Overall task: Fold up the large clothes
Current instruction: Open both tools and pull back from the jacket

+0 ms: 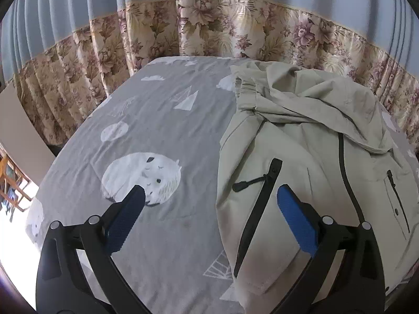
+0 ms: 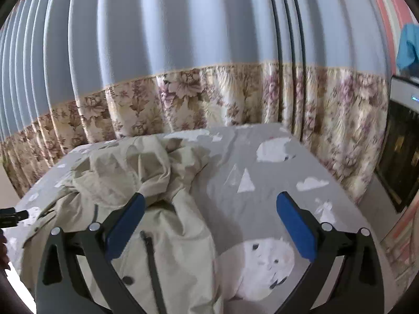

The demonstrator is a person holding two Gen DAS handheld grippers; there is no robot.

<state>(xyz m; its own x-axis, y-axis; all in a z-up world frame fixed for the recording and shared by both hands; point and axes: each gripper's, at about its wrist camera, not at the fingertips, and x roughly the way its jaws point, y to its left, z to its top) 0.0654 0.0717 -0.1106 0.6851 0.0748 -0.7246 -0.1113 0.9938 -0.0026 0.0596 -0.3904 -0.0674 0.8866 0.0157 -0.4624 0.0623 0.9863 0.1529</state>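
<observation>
A pale beige jacket (image 1: 301, 141) with black zips lies rumpled on a grey bedsheet (image 1: 162, 120) printed with white animals and clouds. In the left wrist view it fills the right half. My left gripper (image 1: 209, 198) is open and empty, hovering over the jacket's left edge; its right fingertip is above the fabric, its left over the sheet. In the right wrist view the jacket (image 2: 136, 178) lies left of centre. My right gripper (image 2: 209, 204) is open and empty above the jacket's right edge.
Blue curtains with a floral lower band (image 1: 209, 28) hang close behind the bed. A dark cabinet (image 2: 400, 151) stands at the right. The bed's left edge (image 1: 44, 183) drops off toward a bright floor. The left gripper's tip (image 2: 13, 216) shows at the far left.
</observation>
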